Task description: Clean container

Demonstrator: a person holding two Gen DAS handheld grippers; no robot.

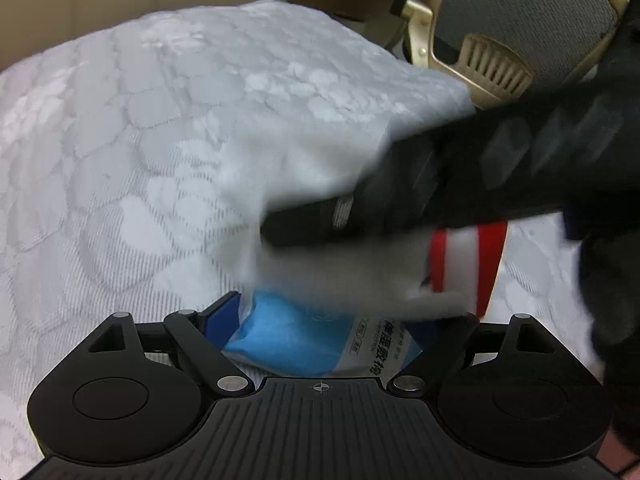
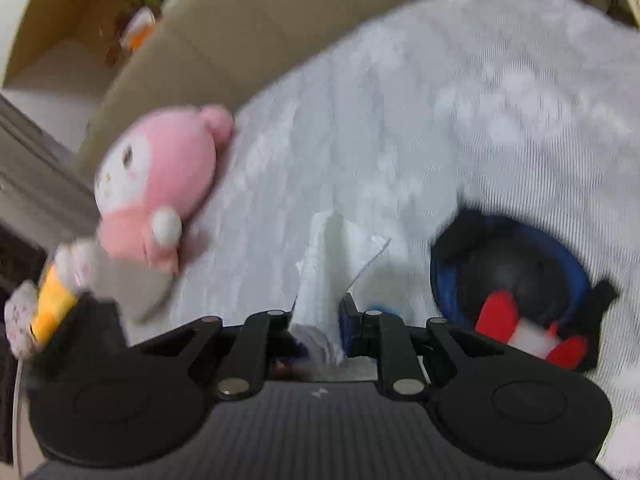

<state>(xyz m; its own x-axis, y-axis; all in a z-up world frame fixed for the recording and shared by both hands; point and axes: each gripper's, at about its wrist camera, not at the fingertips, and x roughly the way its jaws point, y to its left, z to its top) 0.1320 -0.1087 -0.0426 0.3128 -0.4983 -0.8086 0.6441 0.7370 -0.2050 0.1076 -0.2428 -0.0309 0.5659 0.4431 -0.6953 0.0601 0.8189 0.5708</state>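
Two grippers: left gripper (image 1: 340, 314) and right gripper (image 2: 320, 308), both over the table.
Left fingers: spread wide, not clamping; blue-and-white packet (image 1: 304, 340) lies between them, printed end toward the right finger.
Right fingers: closed tight, pinching a white tissue (image 2: 326, 264) that sticks up and away from the jaws.
Tissue, left view: blurred white mass just past the packet, under the right gripper's black body, which crosses from the right.
Container: red-and-white striped container (image 1: 468, 264) just beyond the left gripper's right finger, touching the blurred tissue.
Container axis: stripes run roughly up-down in the left view, slightly tilted; top is hidden by the right gripper, so cannot tell which way the mouth points.
Container, right view: red-and-white patch at lower right against a dark, blue-edged round shape; too blurred to read.
Tablecloth: white embossed tablecloth (image 1: 140, 140) under everything.
Far left, right view: pink plush toy (image 2: 160, 184) lying on the cloth.
Far right, left view: gold-framed chair (image 1: 520, 12) behind the table.
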